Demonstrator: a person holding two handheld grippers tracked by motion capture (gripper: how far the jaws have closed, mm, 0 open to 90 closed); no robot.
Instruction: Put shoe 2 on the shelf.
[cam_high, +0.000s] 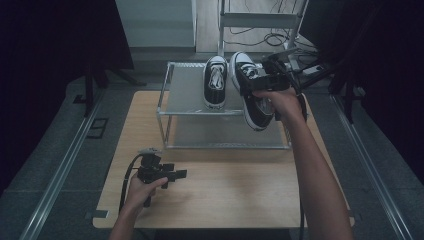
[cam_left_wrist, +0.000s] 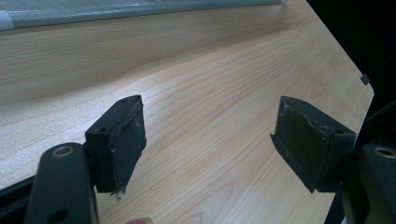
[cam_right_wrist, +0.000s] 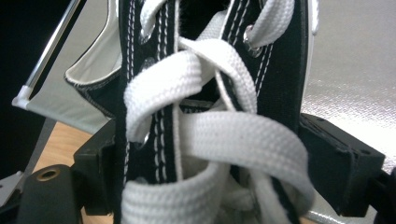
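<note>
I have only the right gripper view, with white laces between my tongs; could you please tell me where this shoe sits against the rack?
Observer: The black canvas sneaker in the right tongs is tilted at the silver metal rack's top shelf, heel past its front edge.
Operator: Is its partner there?
Observer: Yes, a matching black sneaker lies on that shelf, just left.
Operator: And my other hand?
Observer: The left tongs stand apart and empty above the pale wooden table.
</note>
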